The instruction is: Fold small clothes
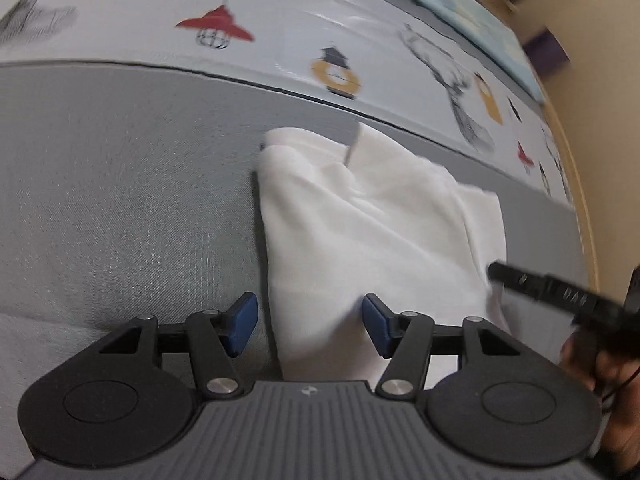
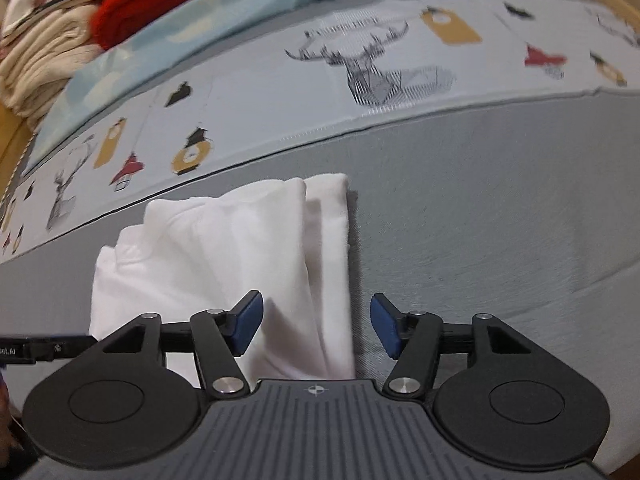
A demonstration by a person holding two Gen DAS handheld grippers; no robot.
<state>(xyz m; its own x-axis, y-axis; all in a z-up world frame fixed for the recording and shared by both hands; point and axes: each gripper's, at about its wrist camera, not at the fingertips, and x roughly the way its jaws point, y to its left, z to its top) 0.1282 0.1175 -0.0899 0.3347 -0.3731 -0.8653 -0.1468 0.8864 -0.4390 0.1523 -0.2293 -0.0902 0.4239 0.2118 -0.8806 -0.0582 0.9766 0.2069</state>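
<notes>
A white garment (image 1: 372, 232) lies folded lengthwise into a strip on the grey cloth surface (image 1: 128, 208). My left gripper (image 1: 310, 326) is open, its blue pads straddling the garment's near left edge. In the right wrist view the same garment (image 2: 224, 256) lies ahead and left. My right gripper (image 2: 316, 326) is open over the garment's near right edge, holding nothing. The right gripper's black body (image 1: 560, 292) shows at the right of the left wrist view, beside the garment's right edge. The left gripper's black body (image 2: 40, 346) shows at the left edge of the right wrist view.
A pale sheet printed with deer, lamps and lanterns (image 2: 376, 68) borders the grey cloth at the back. A light blue cloth (image 2: 248, 4) lies beyond it. A stack of cream and red folded clothes (image 2: 60, 32) sits at the back left. A wooden edge (image 1: 576, 168) runs along the right.
</notes>
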